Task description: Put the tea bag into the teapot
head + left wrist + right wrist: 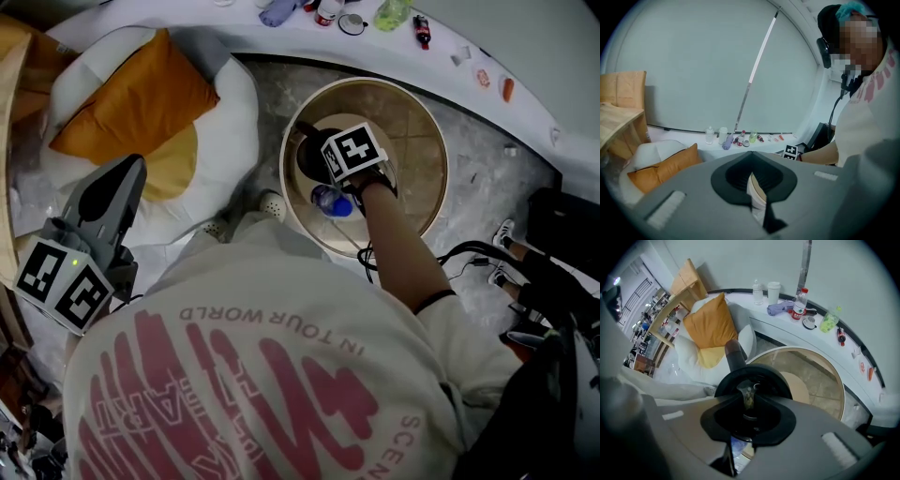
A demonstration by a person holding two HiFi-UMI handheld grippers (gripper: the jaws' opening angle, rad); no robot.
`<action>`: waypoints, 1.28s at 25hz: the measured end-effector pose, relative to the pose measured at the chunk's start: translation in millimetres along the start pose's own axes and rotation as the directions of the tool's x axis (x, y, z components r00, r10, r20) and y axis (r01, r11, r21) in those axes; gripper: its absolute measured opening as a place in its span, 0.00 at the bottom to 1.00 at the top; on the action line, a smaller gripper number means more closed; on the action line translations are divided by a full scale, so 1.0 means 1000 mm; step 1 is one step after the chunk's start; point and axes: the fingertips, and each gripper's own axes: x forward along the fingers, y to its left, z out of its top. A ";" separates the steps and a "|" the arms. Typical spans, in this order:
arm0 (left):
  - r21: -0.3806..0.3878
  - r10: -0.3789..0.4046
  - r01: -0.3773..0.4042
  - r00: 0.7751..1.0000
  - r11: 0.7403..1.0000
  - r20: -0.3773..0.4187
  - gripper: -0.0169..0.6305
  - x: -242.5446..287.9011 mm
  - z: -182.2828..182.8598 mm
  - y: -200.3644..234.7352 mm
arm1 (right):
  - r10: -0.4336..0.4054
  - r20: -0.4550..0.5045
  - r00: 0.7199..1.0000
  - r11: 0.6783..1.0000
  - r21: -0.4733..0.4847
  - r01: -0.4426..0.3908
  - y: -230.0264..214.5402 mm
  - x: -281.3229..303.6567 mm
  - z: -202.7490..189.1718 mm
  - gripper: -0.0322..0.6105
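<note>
Tea bag hangs pinched at the tip of the right tongs, directly above the open mouth of the black teapot on the round worktop. Left tongs: jaws together, empty, well off to the left.

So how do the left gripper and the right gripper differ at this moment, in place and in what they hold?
The right gripper is shut on the tea bag; the left gripper is shut with nothing seen in it. The right gripper hangs over the open teapot on the round table; the left gripper is off to the side, near the orange cushion. What they share: both have their jaws together.
</note>
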 end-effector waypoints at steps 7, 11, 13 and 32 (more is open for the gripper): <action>-0.023 0.037 -0.037 0.999 0.999 0.015 0.06 -0.012 -0.002 0.016 | -0.015 -0.093 0.996 0.996 -0.090 0.006 0.002 0.005 -0.001 0.12; -0.035 0.048 -0.047 0.998 0.998 0.026 0.06 -0.014 -0.004 0.019 | -0.022 -0.111 0.994 0.990 -0.143 0.006 0.002 0.006 -0.002 0.11; -0.040 0.051 -0.049 0.998 0.998 0.034 0.06 -0.014 -0.004 0.021 | -0.043 -0.107 0.993 0.986 -0.165 0.025 0.001 0.006 -0.003 0.11; -0.067 0.062 -0.056 0.995 0.996 0.079 0.06 -0.030 -0.009 0.027 | 0.028 -0.010 1.000 0.999 0.030 -0.028 0.000 -0.015 -0.001 0.32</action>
